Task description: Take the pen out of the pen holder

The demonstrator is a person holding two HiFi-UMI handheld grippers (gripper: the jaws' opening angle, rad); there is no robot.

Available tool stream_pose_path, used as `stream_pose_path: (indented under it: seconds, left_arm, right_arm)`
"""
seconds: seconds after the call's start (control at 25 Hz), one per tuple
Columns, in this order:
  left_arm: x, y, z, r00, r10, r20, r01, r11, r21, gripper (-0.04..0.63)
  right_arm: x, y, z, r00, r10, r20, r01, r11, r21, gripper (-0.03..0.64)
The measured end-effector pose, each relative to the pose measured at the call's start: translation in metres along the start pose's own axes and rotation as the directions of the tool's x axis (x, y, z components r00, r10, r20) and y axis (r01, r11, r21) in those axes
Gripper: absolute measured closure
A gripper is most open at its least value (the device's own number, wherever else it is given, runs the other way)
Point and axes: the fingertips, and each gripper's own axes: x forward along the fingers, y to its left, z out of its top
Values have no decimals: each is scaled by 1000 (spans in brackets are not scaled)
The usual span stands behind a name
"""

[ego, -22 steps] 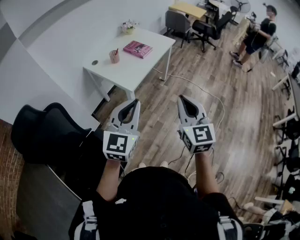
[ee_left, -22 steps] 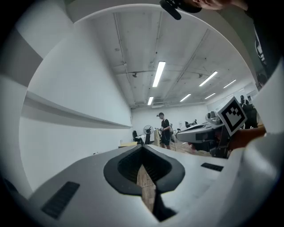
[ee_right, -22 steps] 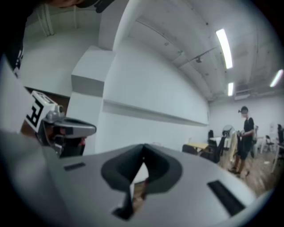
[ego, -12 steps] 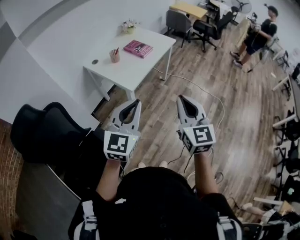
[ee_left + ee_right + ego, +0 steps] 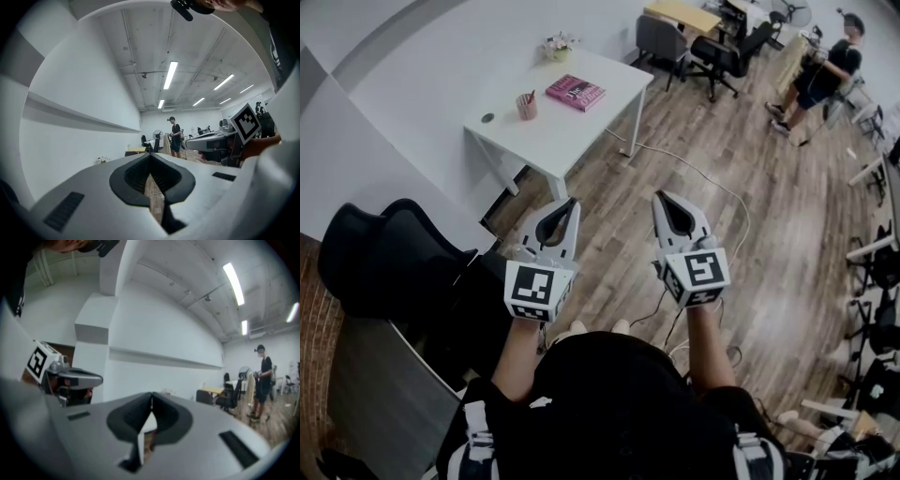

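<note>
On the white table (image 5: 546, 131) at the far side of the room stands a small pinkish pen holder (image 5: 526, 108) with pens sticking up from it. Both grippers are held level at chest height, well short of the table. My left gripper (image 5: 573, 201) has its tips together, shut on nothing. The right gripper (image 5: 657, 195) is likewise shut and empty. In the left gripper view the left gripper's tips (image 5: 150, 154) meet, and in the right gripper view the right gripper's tips (image 5: 151, 394) meet.
A pink book (image 5: 575, 91), a flower pot (image 5: 557, 47) and a small dark disc (image 5: 487, 118) share the table. Black chairs (image 5: 389, 253) sit at left. A cable (image 5: 694, 173) runs over the wooden floor. A person (image 5: 826, 70) stands at the far right by office chairs (image 5: 722, 54).
The table and room have slid slightly up and left in the head view. Both grippers stay shut and in the same pose.
</note>
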Motion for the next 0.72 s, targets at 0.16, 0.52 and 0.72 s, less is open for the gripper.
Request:
stream_pose_path:
  seconds: [0.16,0.52,0.72]
  left_arm:
    - [15,-16,-3,1000,10,-10,-10,1000,7,577]
    - [35,-47,-14,999,34,-39,-32,999,40,577]
    - [43,-38,-13,998,53,-41,-51,997,49,577]
  right_arm:
    - [-2,-20,-10,1000,18,-26,-18,1000,-7,581]
    - [-7,-54,-28,997,40,-59,-39,999,19,581]
    - [12,-61,-31,997,78,-24,-77,997,6,581]
